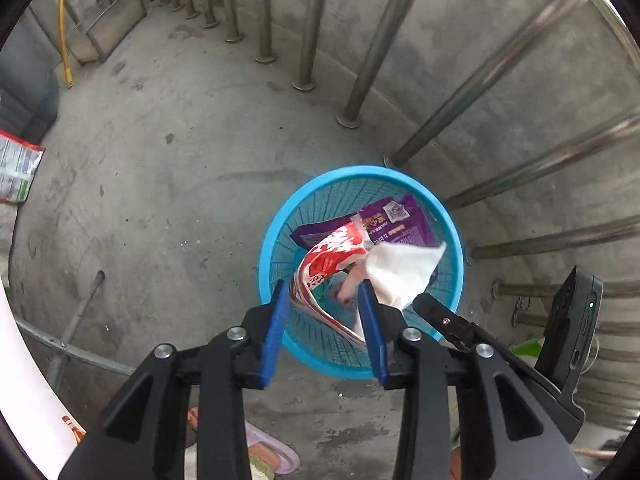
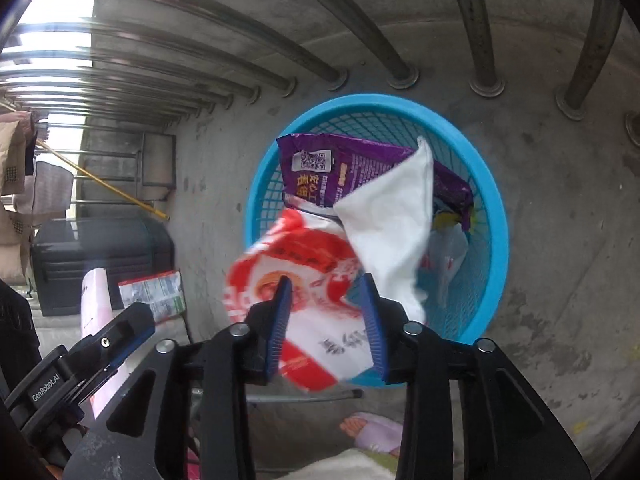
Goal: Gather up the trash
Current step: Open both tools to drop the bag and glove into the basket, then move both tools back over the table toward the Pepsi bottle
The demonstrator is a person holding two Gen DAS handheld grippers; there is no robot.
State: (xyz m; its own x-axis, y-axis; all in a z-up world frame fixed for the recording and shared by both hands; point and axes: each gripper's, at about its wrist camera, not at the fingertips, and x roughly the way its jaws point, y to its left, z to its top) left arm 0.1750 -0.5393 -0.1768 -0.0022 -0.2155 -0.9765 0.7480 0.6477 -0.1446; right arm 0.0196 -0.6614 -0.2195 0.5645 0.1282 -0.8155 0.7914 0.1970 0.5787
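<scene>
Tongs: left gripper point(image 1: 324, 296) and right gripper point(image 2: 326, 292) both wide, empty, over blue basket point(image 1: 276, 224). Red-white wrapper point(image 2: 304, 264): light, crinkly, prob. slippery; pinch an edge.

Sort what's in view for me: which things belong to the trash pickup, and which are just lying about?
Belongs to the job:
blue basket
purple packet
red and white wrapper
white tissue
green and white packet on the floor, not yet collected
both tongs, left and right, open

Just lying about:
metal railing bars
yellow pole
dark crate

Open left claw point(image 1: 324, 296) above blue basket point(image 1: 280, 224) holding wrappers point(image 1: 332, 258).
</scene>
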